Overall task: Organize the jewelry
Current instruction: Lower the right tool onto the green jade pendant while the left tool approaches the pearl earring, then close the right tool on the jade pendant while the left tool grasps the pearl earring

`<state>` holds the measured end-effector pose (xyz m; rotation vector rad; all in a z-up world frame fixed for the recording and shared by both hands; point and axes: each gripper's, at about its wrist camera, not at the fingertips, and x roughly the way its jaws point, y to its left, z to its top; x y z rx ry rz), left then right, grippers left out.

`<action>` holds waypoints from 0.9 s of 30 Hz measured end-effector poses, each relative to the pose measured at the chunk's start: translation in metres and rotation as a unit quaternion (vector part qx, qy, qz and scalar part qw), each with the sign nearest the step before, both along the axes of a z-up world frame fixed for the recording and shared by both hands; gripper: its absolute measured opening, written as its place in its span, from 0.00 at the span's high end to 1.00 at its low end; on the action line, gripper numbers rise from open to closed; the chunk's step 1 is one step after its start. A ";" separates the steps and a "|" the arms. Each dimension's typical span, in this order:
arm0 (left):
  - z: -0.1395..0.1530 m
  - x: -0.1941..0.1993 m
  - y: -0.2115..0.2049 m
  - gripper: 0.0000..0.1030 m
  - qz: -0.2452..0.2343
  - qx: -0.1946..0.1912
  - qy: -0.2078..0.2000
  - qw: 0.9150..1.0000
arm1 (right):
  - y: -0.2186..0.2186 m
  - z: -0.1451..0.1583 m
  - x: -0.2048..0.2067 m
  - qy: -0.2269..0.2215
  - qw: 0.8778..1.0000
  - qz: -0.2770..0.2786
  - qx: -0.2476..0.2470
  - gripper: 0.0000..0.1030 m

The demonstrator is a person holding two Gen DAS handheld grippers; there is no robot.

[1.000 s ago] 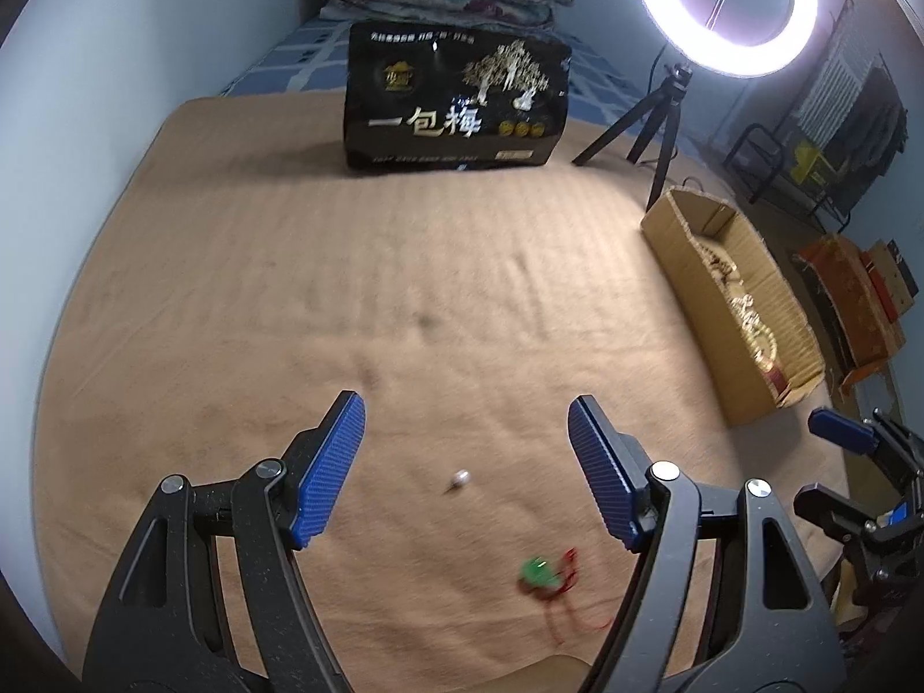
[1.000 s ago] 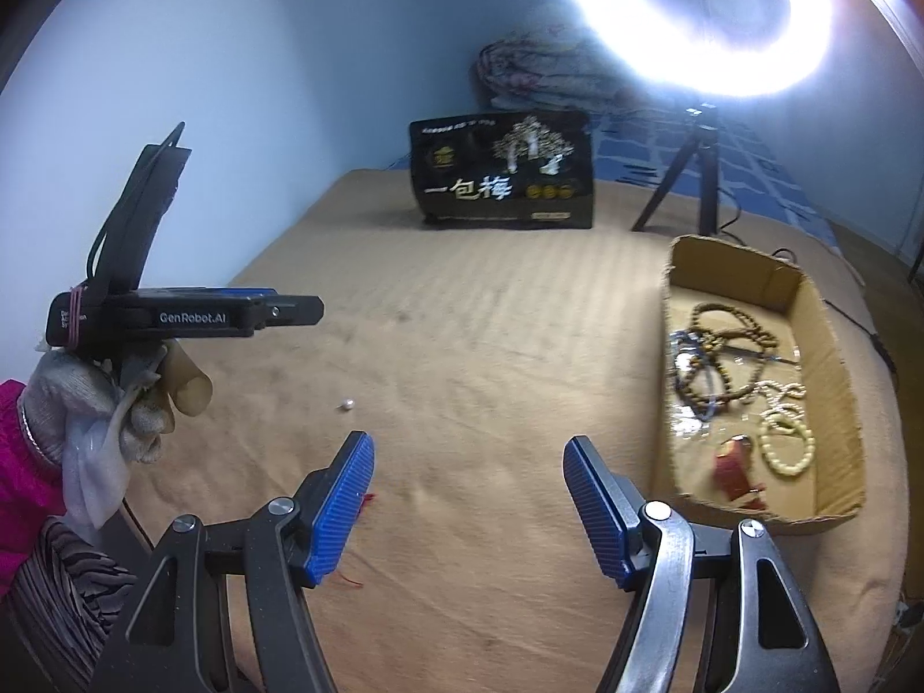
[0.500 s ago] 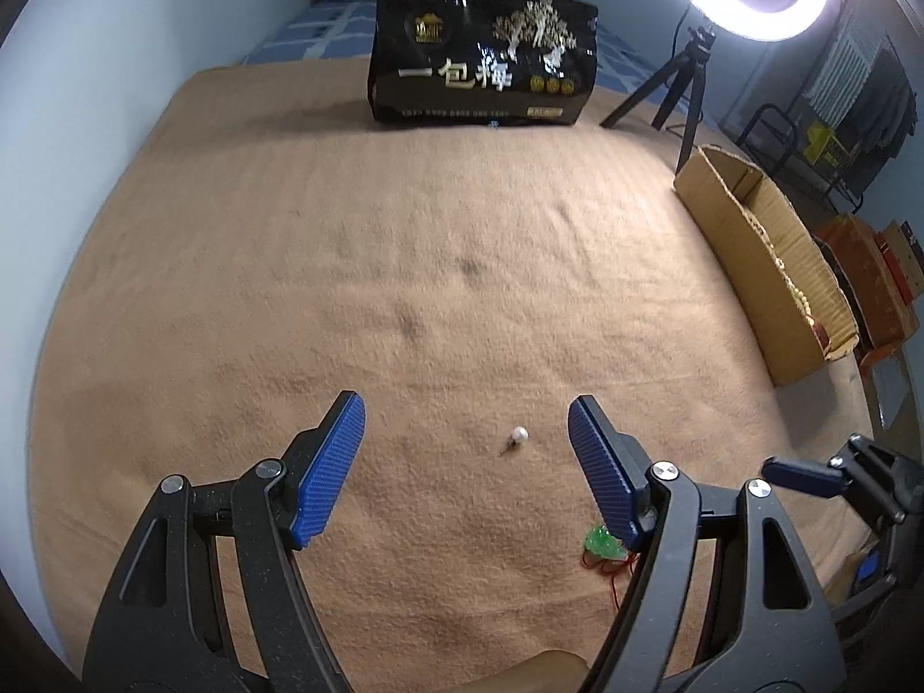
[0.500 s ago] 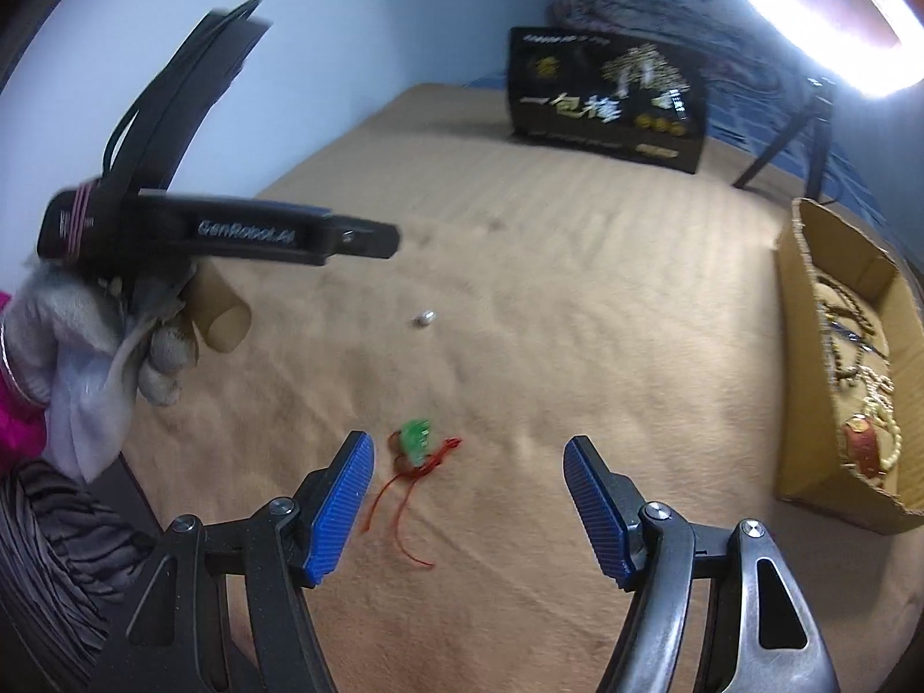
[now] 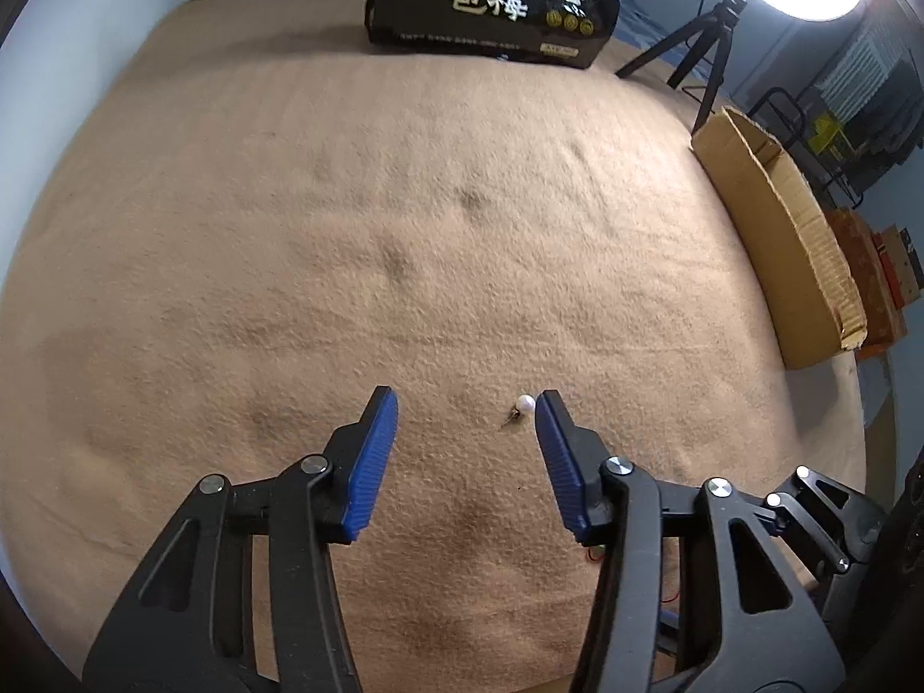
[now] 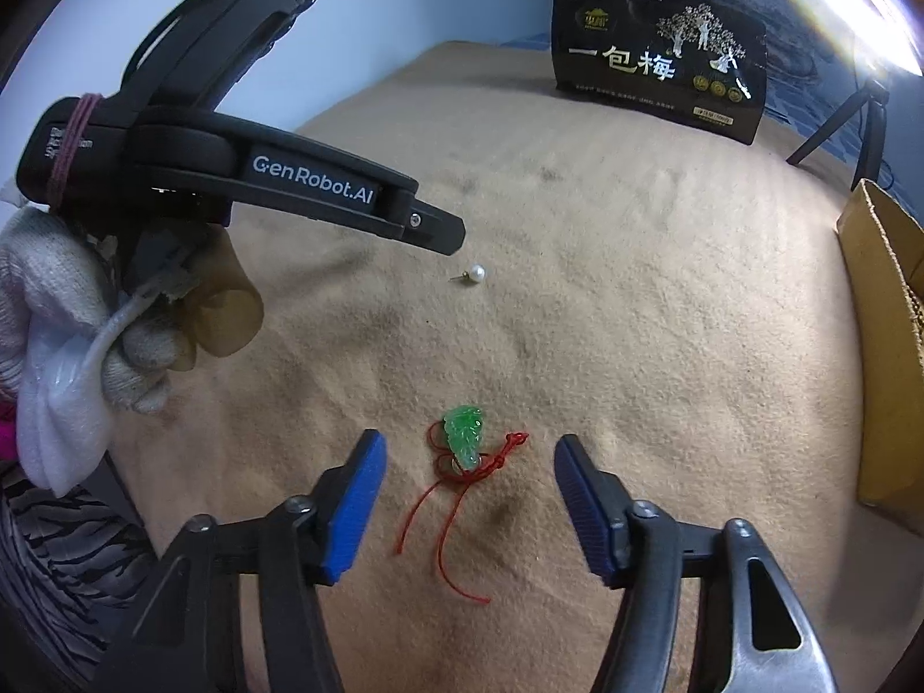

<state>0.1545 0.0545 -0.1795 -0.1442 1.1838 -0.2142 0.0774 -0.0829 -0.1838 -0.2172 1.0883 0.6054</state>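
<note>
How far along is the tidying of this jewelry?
Nothing is in hand: left gripper and right gripper are both open. The pearl earring and green pendant on its red cord lie loose on the blanket. The cardboard box waits alongside; its contents are hidden.

1. Pearl stud (image 5: 525, 402): a small white ball on a short dark post, lying on its side on the tan cloth, right of centre in the left wrist view, post pointing lower left.
2. Jade pendant (image 6: 465, 442): carved green stone on a knotted red cord (image 6: 447, 525), flat on the cloth at lower centre of the right wrist view, cord trailing toward the bottom.
</note>
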 end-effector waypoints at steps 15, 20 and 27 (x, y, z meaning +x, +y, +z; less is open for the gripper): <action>-0.017 0.010 -0.028 0.66 -0.039 0.006 0.011 0.999 | 0.015 -0.016 0.003 -0.014 0.999 0.017 -0.027 0.65; -0.019 0.015 -0.031 0.71 -0.038 0.012 0.010 0.999 | 0.014 -0.017 0.004 -0.020 0.999 0.021 -0.040 0.78; -0.022 0.015 -0.029 0.84 -0.037 0.018 0.010 0.999 | 0.005 -0.017 0.009 -0.014 0.999 0.013 -0.030 0.85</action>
